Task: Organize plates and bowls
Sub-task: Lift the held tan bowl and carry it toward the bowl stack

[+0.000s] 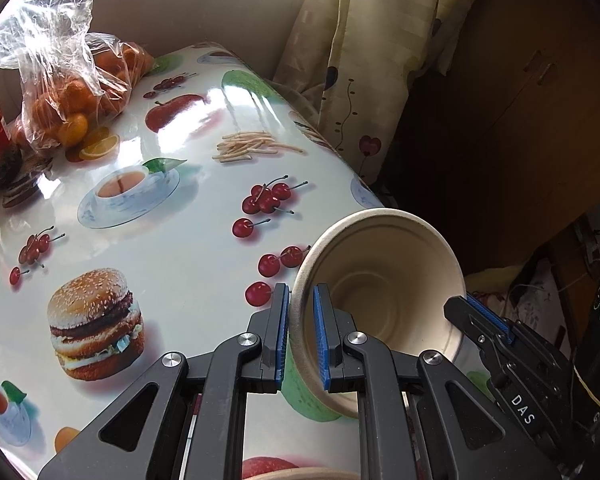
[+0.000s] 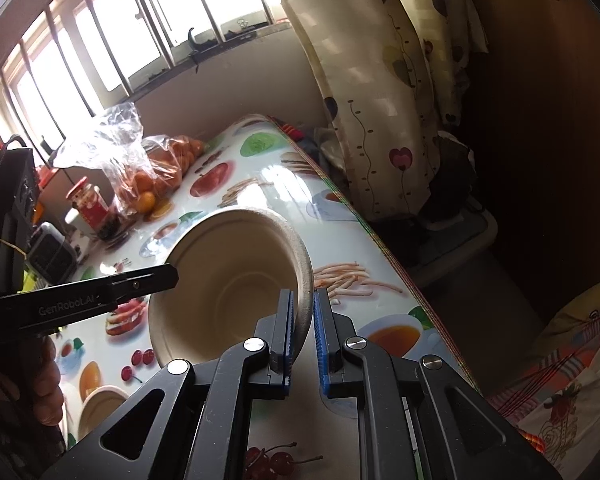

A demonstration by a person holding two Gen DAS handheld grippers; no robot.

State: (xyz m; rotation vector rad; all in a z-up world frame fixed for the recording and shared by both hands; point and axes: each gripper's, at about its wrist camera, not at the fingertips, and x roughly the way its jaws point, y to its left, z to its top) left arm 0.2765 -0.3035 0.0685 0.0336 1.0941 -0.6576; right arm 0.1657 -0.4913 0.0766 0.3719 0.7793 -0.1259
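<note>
A beige paper bowl (image 1: 380, 280) is held tilted over the table, its hollow facing both cameras. My left gripper (image 1: 301, 292) is shut on the bowl's left rim, one blue pad inside and one outside. In the right wrist view my right gripper (image 2: 302, 296) is shut on the opposite rim of the same bowl (image 2: 228, 272). Each view shows the other gripper's fingers (image 1: 468, 316) (image 2: 156, 278) at the bowl's far side. A second beige bowl (image 2: 100, 404) sits on the table near the front left.
The table (image 1: 180, 240) wears a glossy cloth printed with food. A plastic bag of oranges (image 1: 72, 92) and a red-lidded jar (image 2: 90, 204) stand at the far end by the window. A curtain (image 1: 360, 40) hangs past the table's right edge.
</note>
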